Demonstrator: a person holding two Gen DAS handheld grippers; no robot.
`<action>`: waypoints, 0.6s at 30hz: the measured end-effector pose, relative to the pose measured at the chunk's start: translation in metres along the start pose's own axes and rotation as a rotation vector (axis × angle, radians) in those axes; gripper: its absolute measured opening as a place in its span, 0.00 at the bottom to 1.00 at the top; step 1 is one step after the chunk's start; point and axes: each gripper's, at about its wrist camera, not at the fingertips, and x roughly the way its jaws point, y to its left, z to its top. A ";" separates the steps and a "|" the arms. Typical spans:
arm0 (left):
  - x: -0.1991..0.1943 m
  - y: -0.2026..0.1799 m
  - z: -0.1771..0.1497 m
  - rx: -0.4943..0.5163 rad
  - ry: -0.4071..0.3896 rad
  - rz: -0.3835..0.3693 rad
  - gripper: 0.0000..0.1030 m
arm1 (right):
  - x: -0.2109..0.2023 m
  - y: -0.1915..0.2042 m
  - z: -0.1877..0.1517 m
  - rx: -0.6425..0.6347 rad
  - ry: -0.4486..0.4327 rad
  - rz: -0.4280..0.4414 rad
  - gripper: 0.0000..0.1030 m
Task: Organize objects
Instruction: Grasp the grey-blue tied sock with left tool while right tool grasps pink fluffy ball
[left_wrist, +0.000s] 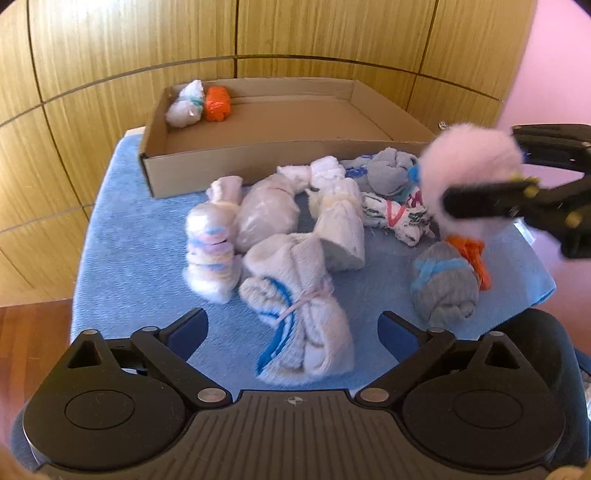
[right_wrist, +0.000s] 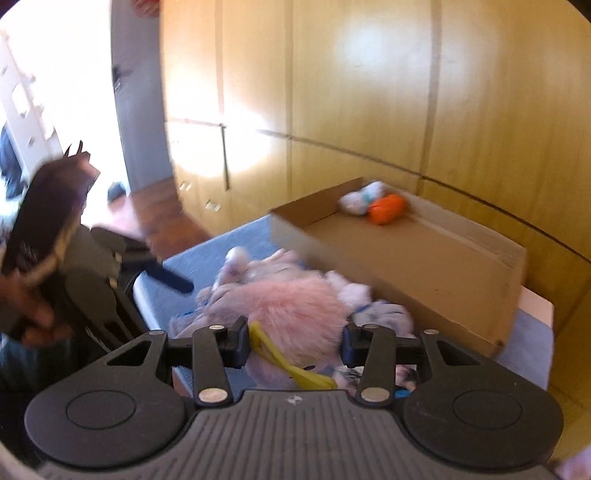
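1. Two hand-held grippers are in your grip. Your left hand-held gripper (left_wrist: 291, 325) sits low over the near edge of the blue towel (left_wrist: 122, 236), fingers spread wide apart and holding nothing, aimed across the pile toward the box.
2. Just ahead of its fingers lies a white sock bundle with blue stripes (left_wrist: 299, 314), tied with a pink band.
3. Around it on the towel you have a pastel-striped bundle (left_wrist: 212, 247) to the left, a grey bundle with an orange tie (left_wrist: 447, 280) to the right, and more white and grey bundles crowded behind, touching one another.
4. Your right hand-held gripper (right_wrist: 291, 343) is clamped on the fluffy pink sock bundle (right_wrist: 295, 314), a finger on each side. In the left wrist view that bundle (left_wrist: 469, 162) is held up off the towel at the right, above the pile; it looks blurred.
5. A yellow strap (right_wrist: 291, 365) hangs below the pink bundle in the right wrist view.
6. Beyond the pile stands the open cardboard box (left_wrist: 258, 155), touching the towel's far part. In its far left corner lie a white bundle (left_wrist: 186, 105) and an orange bundle (left_wrist: 218, 103), side by side and touching; the remaining floor of the box shows bare cardboard.
7. Wooden cabinet panels (left_wrist: 129, 55) rise behind the box.
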 end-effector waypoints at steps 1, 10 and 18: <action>0.002 -0.002 0.000 0.008 -0.006 0.003 0.92 | -0.004 -0.004 -0.002 0.013 -0.008 -0.010 0.40; 0.009 -0.001 0.001 0.000 -0.011 0.010 0.59 | -0.029 -0.014 -0.020 0.115 -0.058 -0.061 0.41; 0.004 0.000 -0.003 -0.023 -0.002 -0.009 0.48 | -0.033 -0.019 -0.024 0.162 -0.055 -0.065 0.41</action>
